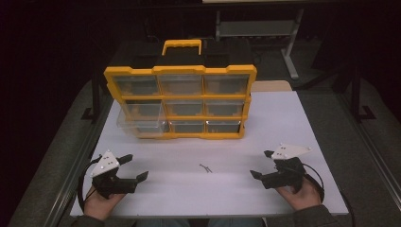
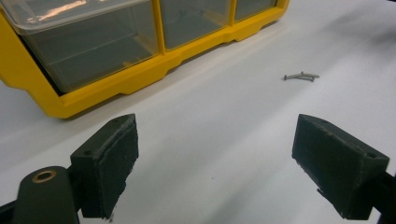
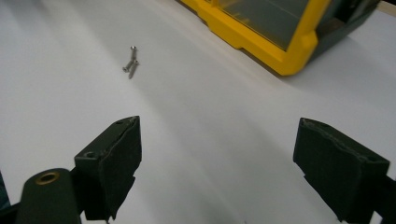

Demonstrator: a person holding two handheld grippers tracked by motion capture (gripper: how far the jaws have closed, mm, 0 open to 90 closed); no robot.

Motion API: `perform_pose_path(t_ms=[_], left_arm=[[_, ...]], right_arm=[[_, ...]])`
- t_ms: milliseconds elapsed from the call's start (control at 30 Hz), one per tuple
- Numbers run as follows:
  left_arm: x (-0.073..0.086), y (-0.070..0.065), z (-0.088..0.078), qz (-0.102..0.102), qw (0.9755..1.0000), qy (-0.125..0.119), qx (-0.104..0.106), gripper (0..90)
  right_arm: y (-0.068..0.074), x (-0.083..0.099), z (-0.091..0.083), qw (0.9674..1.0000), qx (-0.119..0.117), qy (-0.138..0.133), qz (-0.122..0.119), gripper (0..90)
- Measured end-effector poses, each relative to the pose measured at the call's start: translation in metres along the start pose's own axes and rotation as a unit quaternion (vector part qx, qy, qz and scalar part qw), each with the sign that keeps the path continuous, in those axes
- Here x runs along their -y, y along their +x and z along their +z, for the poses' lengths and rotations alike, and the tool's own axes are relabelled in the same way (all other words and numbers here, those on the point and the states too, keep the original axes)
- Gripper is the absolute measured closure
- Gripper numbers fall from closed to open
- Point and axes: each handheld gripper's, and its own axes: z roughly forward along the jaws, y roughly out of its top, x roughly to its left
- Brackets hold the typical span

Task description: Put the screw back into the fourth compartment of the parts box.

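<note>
both claws (image 1: 135, 167) (image 1: 261, 164) wide, screws (image 1: 205, 168) midway between them

A: Your high view is dim; the room behind sits black, and only the white table (image 1: 283, 123) catches light.

B: Your gripper views run brighter. Soft shadows under the yellow organizer (image 2: 140, 79), glare on its clear drawer (image 2: 60, 11), near jaws slightly blurred.

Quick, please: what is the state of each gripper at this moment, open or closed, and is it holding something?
Left gripper: open, holding nothing.
Right gripper: open, holding nothing; the screws lie on the table between the two.
</note>
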Motion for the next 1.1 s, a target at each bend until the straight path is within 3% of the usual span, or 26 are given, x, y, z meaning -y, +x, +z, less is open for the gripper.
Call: perform_pose_path(t_ms=[300, 367, 467, 767, 867, 900, 1100], left_arm=[[0.000, 0.000, 0.001, -0.004, 1.0000, -0.008, 0.000, 14.3], [-0.001, 0.000, 0.001, 0.000, 1.0000, -0.007, 0.001, 14.3], [-0.001, 0.000, 0.001, -0.003, 1.0000, -0.008, 0.001, 14.3], [-0.002, 0.000, 0.001, -0.003, 1.0000, -0.003, 0.002, 14.3], [-0.001, -0.001, 0.001, -0.002, 1.0000, -0.003, 0.002, 14.3], [-0.001, 0.000, 0.001, -0.001, 1.0000, -0.002, 0.001, 14.3], [0.000, 0.000, -0.002, -0.003, 1.0000, -0.005, -0.001, 14.3]], right_arm=[[0.005, -0.015, 0.015, 0.9993, -0.024, 0.025, -0.012, 15.9], [0.009, -0.028, 0.030, 0.9978, -0.043, 0.049, -0.014, 18.2], [0.011, -0.034, 0.039, 0.9966, -0.051, 0.061, -0.025, 19.6], [0.016, -0.048, 0.057, 0.9938, -0.069, 0.081, -0.031, 23.1], [0.021, -0.058, 0.066, 0.9922, -0.079, 0.088, -0.040, 28.5], [0.025, -0.065, 0.075, 0.9902, -0.081, 0.098, -0.058, 33.8], [0.032, -0.075, 0.093, 0.9862, -0.092, 0.118, -0.070, 44.9]])
